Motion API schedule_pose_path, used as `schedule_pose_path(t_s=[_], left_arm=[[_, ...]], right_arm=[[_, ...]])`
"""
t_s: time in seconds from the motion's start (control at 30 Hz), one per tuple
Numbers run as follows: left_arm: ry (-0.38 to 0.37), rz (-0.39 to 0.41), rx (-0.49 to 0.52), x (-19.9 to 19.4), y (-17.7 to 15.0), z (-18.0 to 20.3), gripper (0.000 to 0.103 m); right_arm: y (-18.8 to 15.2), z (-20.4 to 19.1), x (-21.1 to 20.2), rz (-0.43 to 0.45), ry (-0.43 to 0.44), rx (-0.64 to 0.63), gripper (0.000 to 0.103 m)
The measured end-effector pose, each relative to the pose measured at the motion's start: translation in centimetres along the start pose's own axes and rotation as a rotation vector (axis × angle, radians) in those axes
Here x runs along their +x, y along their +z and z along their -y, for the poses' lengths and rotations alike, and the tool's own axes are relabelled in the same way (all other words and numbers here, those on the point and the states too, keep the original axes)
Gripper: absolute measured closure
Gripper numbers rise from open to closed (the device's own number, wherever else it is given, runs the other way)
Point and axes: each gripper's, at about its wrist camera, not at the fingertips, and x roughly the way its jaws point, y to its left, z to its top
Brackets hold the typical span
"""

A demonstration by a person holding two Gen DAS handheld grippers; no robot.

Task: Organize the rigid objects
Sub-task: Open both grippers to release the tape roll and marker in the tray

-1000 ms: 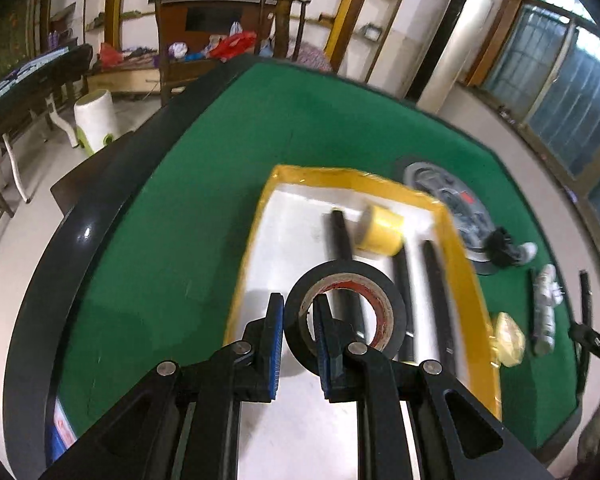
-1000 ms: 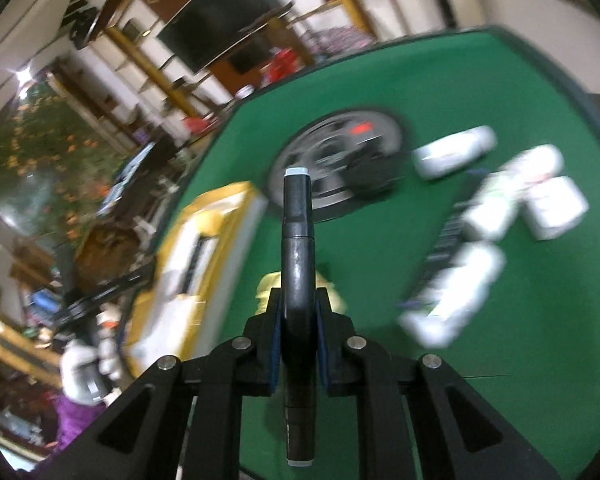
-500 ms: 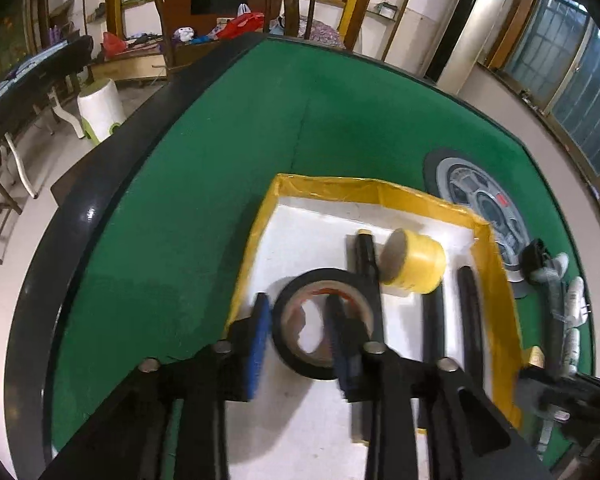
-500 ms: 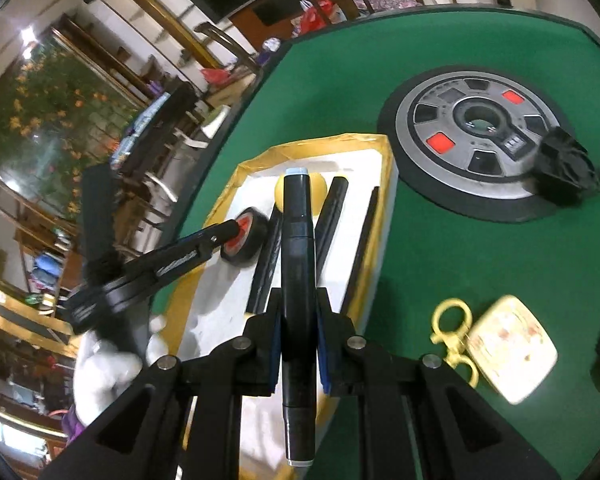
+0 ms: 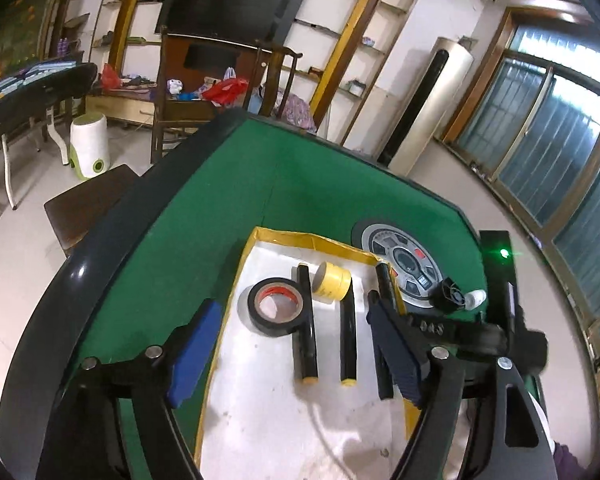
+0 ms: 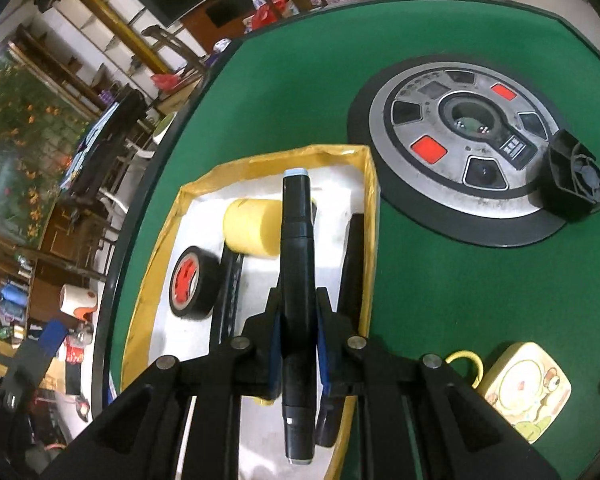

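A yellow-rimmed white tray point(image 5: 244, 280) point(image 6: 370, 200) lies on the green table. In it lie a black tape roll point(image 5: 276, 306) point(image 6: 190, 282), a yellow tape roll point(image 5: 332, 286) point(image 6: 252, 228) and several black markers point(image 5: 306, 332). My left gripper point(image 5: 296, 356) is open and empty, held above the tray's near part. My right gripper point(image 6: 298, 336) is shut on a black marker point(image 6: 296, 248) and holds it over the tray's right side. The right gripper also shows in the left wrist view point(image 5: 440, 326).
A round grey and black device point(image 6: 460, 152) point(image 5: 400, 264) sits right of the tray with a small black fan point(image 6: 574, 180) on its edge. A yellow case with a ring point(image 6: 524, 392) lies at the near right. The table's black rim point(image 5: 80, 264) runs at left.
My left gripper opened, let go of the black tape roll in the tray and pulled back. My right gripper carried the marker from over the table to above the tray.
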Motion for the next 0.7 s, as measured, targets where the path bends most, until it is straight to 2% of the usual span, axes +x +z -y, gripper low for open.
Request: schedule_pose_path(t_s=[0.17,0.27,0.37,0.43,0.5,0.57,0.63,0.7], left_arm=[[-0.014,-0.007,-0.057,-0.8,-0.8,-1.2,0.021],[-0.018,-0.005,-0.068,-1.1,-1.2,-1.2,0.021],[-0.012,0.005,-0.057,-1.7,-1.7,-0.7,0.020],[-0.002,0.007,-0.051,-1.7,-1.9,-0.3,0.019],[-0.003,0.001,-0.045,-1.5,-2.1,0.0,0.017],[-0.005,-0.004,-0.033,-1.5,-2.5,0.6,0.016],[-0.003,-0.009,-0.016,-1.3,-2.7,1.6,0.016],[0.000,-0.007,-0.001,-1.3,-2.9,2.4,0.016]], right_arm=[[-0.1,-1.0,0.2,0.007,-0.005,-0.024,0.072],[-0.3,-1.7,-0.5,0.038,-0.028,-0.052,0.068],[-0.5,-1.7,-3.1,0.113,-0.015,-0.088,0.054],[-1.0,-1.1,-5.7,0.185,-0.033,-0.116,0.050],[-1.2,-0.5,-8.3,0.256,-0.061,-0.133,0.038],[-1.9,1.0,-11.6,0.358,-0.122,-0.148,0.029],[-3.1,2.4,-14.5,0.463,-0.222,-0.169,0.025],[-4.8,4.0,-17.3,0.586,-0.363,-0.204,0.009]])
